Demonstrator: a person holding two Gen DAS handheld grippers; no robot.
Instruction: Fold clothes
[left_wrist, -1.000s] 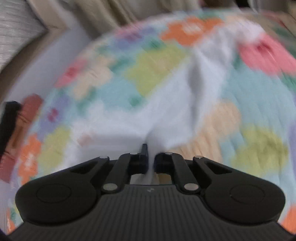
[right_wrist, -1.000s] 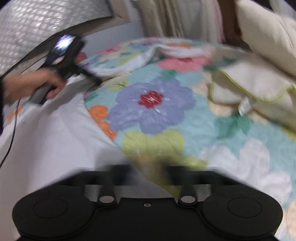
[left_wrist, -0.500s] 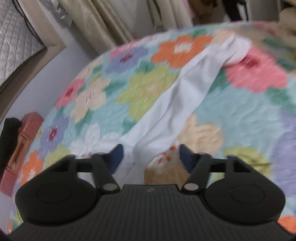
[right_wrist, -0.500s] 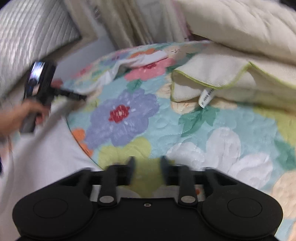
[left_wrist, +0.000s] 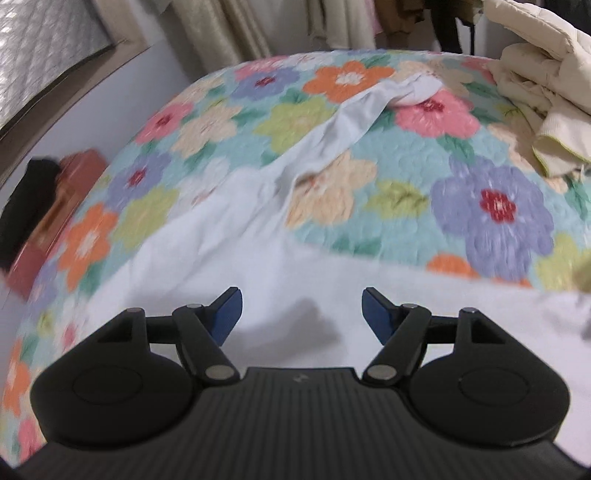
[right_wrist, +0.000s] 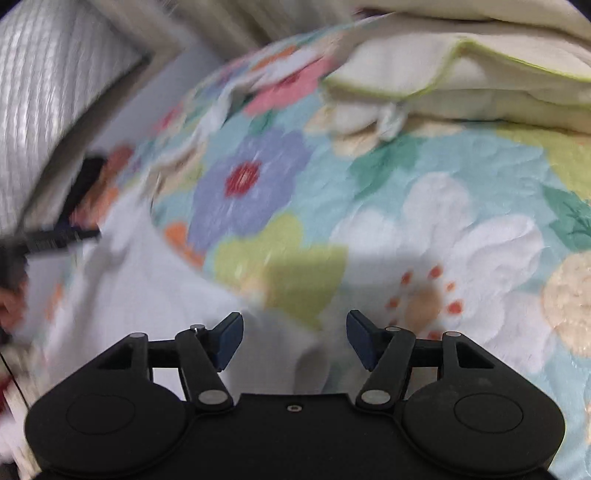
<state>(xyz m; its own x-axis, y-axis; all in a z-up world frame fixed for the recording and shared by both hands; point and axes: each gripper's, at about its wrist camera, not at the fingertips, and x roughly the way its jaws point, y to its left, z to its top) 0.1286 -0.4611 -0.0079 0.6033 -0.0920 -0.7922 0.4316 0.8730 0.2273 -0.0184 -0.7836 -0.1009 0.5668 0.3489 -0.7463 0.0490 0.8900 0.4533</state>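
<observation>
A white garment (left_wrist: 280, 258) lies spread on the flowered quilt (left_wrist: 480, 206), with one long sleeve (left_wrist: 354, 118) stretched toward the far side. My left gripper (left_wrist: 302, 314) is open and empty just above the garment's body. In the right wrist view the garment (right_wrist: 147, 295) lies at the lower left. My right gripper (right_wrist: 294, 339) is open and empty over its near edge. The left gripper shows there as a dark blurred shape (right_wrist: 55, 240) at the far left.
A pile of cream bedding (left_wrist: 546, 110) with a green-edged folded towel (right_wrist: 461, 85) lies at the quilt's far right. A reddish-brown case (left_wrist: 55, 206) and a black object stand on the floor to the left. Curtains (left_wrist: 229, 29) hang behind.
My left gripper let go of the white garment, opened wide and moved back over its body. My right gripper opened and swung right. The sleeve now lies flat on the quilt.
</observation>
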